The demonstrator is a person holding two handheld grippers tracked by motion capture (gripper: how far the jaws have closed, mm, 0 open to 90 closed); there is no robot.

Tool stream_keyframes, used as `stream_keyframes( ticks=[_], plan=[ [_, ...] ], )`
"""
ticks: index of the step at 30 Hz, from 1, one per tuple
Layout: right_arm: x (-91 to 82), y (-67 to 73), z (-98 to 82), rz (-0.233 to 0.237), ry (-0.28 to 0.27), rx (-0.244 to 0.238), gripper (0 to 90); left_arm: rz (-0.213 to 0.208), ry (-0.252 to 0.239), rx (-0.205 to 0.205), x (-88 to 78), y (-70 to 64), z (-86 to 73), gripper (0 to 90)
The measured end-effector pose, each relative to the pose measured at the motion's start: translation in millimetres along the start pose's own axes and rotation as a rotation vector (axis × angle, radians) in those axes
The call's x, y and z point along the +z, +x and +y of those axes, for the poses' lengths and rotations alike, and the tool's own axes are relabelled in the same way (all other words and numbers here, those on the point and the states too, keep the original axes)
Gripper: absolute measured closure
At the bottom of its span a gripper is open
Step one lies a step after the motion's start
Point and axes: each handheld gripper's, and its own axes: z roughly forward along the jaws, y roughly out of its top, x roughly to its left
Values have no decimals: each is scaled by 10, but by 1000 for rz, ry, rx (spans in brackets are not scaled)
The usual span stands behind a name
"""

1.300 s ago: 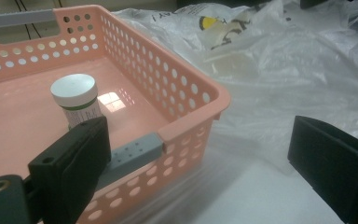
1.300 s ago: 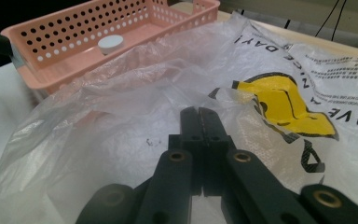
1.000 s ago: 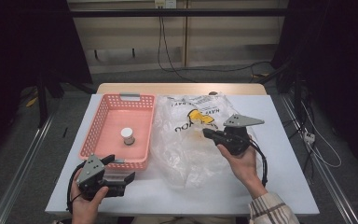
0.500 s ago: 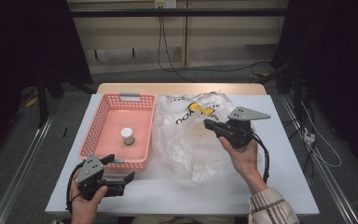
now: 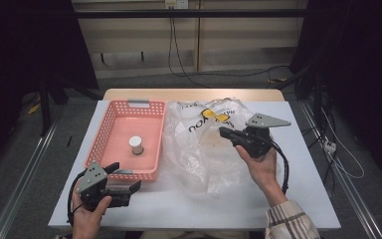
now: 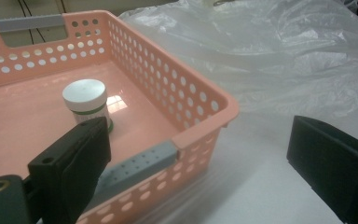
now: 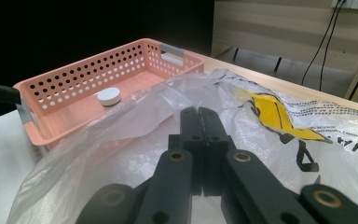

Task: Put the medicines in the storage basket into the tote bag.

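A clear plastic bag [image 5: 199, 164] with yellow and black print lies crumpled on the white table, right of a pink perforated basket [image 5: 102, 144]. My right gripper [image 5: 223, 132] hovers over the bag's middle, and in the right gripper view it [image 7: 199, 114] is shut on a fold of the bag [image 7: 270, 130], holding the film raised. A small white-lidded jar [image 5: 136, 145] stands upright in the basket. My left gripper [image 5: 127, 180] rests at the table's front left, open, and the basket's near corner [image 6: 200, 95] lies between its jaws without touching them. The jar [image 6: 85, 95] stands beyond the left jaw.
Bare white tabletop [image 5: 179, 209] runs along the front edge and to the right of the bag. Grey handles sit on the basket's short ends. Behind the table are a wooden wall, cables and dark curtains.
My right gripper has shifted slightly right and away with the bag in it, and the film has been pulled up and bunched. The left gripper has stayed put.
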Motion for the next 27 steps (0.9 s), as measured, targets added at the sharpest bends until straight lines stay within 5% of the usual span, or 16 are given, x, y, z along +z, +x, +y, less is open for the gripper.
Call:
stream_keyframes(
  ticks=[6,17,27],
  plan=[
    [17,21,-21,5,11,3,900,-4,46,-7,8,65,99,73],
    [71,101,-62,32,40,-11,900,16,124,70,170,213,365,109],
    [73,92,-59,31,44,-12,900,4,194,65,399,360,521,94]
  ],
)
